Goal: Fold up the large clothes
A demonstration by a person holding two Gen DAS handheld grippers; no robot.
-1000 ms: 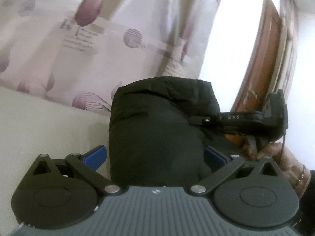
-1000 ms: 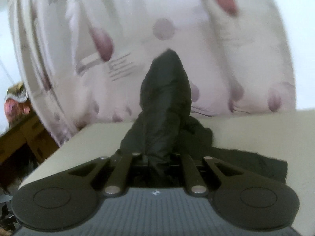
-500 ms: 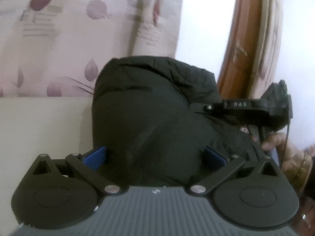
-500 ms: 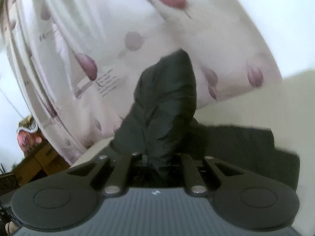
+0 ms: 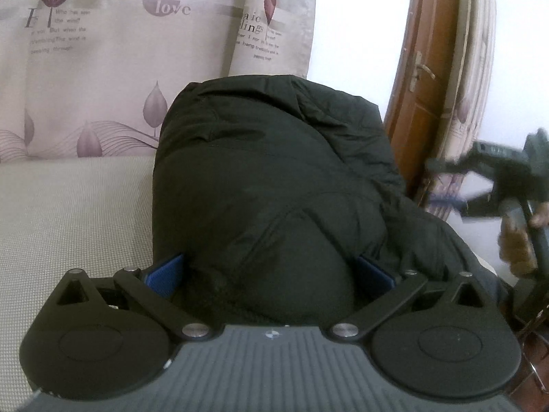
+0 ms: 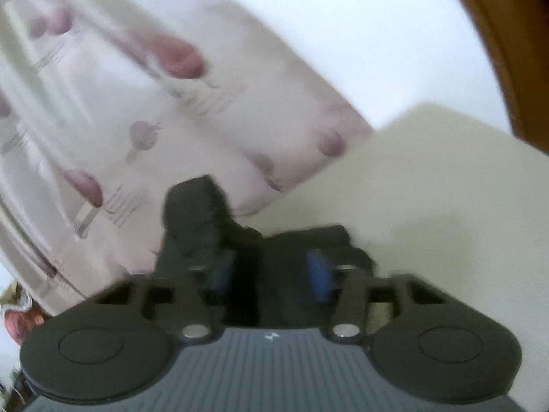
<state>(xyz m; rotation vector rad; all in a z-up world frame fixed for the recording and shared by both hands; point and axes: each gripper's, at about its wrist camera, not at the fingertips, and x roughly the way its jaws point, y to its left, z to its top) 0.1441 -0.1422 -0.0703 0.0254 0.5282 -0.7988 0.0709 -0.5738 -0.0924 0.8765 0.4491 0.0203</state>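
Observation:
A bulky black padded jacket (image 5: 274,171) is heaped on the beige surface (image 5: 68,213). A thick fold of it fills the gap between the blue pads of my left gripper (image 5: 271,271), which is shut on it with the jaws wide. In the left wrist view my right gripper (image 5: 442,182) is blurred at the right edge, clear of the jacket, with a hand (image 5: 521,233) on its grip. In the right wrist view the right gripper (image 6: 271,271) has its jaws opening. Dark jacket cloth (image 6: 192,213) lies just beyond the pads, which do not press on it.
A pale curtain (image 5: 103,68) with purple leaves and lettering hangs behind the beige surface (image 6: 429,189). A brown wooden door (image 5: 422,68) with a handle stands at the right, beside a white wall.
The right gripper's jaws have opened and let go of the black cloth that stood up between them, and it has drawn away from the jacket. The left gripper keeps its hold and has barely moved lately.

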